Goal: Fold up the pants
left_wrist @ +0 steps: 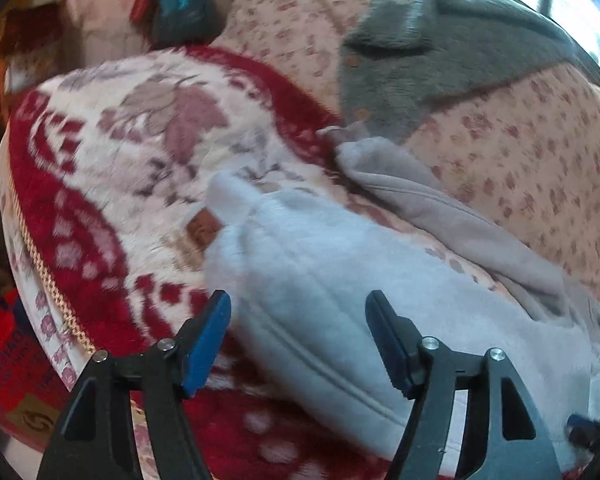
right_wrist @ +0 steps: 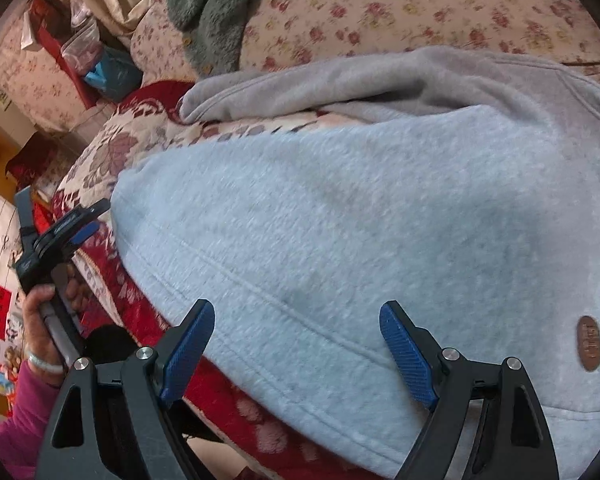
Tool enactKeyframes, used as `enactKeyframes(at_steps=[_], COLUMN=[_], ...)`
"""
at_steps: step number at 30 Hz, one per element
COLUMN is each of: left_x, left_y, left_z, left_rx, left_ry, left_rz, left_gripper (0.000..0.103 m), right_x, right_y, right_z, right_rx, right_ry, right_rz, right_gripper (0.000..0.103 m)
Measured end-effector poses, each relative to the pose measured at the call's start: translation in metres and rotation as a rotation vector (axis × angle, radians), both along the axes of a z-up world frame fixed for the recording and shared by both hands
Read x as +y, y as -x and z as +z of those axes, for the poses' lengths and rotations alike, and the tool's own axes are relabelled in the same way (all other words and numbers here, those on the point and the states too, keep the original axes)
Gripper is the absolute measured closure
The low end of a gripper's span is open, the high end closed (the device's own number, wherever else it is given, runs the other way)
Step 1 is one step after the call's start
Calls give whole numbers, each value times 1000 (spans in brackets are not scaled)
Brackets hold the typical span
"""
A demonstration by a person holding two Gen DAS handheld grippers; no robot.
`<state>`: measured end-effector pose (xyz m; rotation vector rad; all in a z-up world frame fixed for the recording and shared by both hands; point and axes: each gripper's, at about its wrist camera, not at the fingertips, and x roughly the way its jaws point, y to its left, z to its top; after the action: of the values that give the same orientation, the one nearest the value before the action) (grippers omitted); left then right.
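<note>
Light grey fleece pants (left_wrist: 320,264) lie spread on a red and white patterned blanket (left_wrist: 112,152). One leg (left_wrist: 440,208) runs off toward the upper right. My left gripper (left_wrist: 298,316) is open and empty, just above the near leg's seam edge. In the right wrist view the pants (right_wrist: 340,208) fill the frame, with a brown oval patch (right_wrist: 590,343) near the waist. My right gripper (right_wrist: 296,328) is open and empty over the near hem seam. The left gripper (right_wrist: 84,220) shows at the left there, held by a hand (right_wrist: 40,312).
A dark grey fuzzy garment (left_wrist: 420,60) lies on the floral quilt (left_wrist: 520,152) behind the pants; it also shows in the right wrist view (right_wrist: 216,12). The bed edge with a braided cord (left_wrist: 48,280) drops off at the left. Bags and boxes (right_wrist: 96,64) stand beyond the bed.
</note>
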<state>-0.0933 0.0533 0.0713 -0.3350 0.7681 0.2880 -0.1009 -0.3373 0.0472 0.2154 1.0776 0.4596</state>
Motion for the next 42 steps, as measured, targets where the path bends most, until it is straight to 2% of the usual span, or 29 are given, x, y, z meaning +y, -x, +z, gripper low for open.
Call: enactKeyframes(at_steps=[6, 14, 18, 22, 24, 26, 30, 32, 37, 42], left_x=[-38, -78, -94, -97, -93, -86, -74, -65, -37, -18], left_y=[-12, -39, -60, -80, -88, -98, -114, -125, -152, -177], left_z=[7, 11, 7, 6, 6, 5, 6, 5, -1, -14], left_rx=[-6, -5, 21, 33, 39, 50, 59, 72, 92, 115], left_ry=[-17, 5, 16, 20, 46, 75, 74, 82, 145, 229], left_rz=[-78, -186, -235, -237, -233, -225, -208, -192, -144, -127], left_gripper=[29, 19, 19, 19, 19, 19, 19, 18, 18, 16], right_x=[-20, -52, -67, -85, -90, -96, -101, -101, -93, -103], right_y=[-2, -19, -38, -68, -84, -105, -159, -181, -233, -269], right_z=[6, 19, 24, 34, 40, 46, 49, 46, 24, 6], right_rx=[-24, -89, -108, -133, -172, -207, -225, -220, -223, -176], right_ry=[5, 51, 94, 126, 183, 268, 390, 412, 580, 636], right_rz=[-44, -94, -108, -115, -101, -67, 34, 96, 258, 369], right_gripper=[11, 10, 10, 10, 10, 10, 10, 10, 10, 10])
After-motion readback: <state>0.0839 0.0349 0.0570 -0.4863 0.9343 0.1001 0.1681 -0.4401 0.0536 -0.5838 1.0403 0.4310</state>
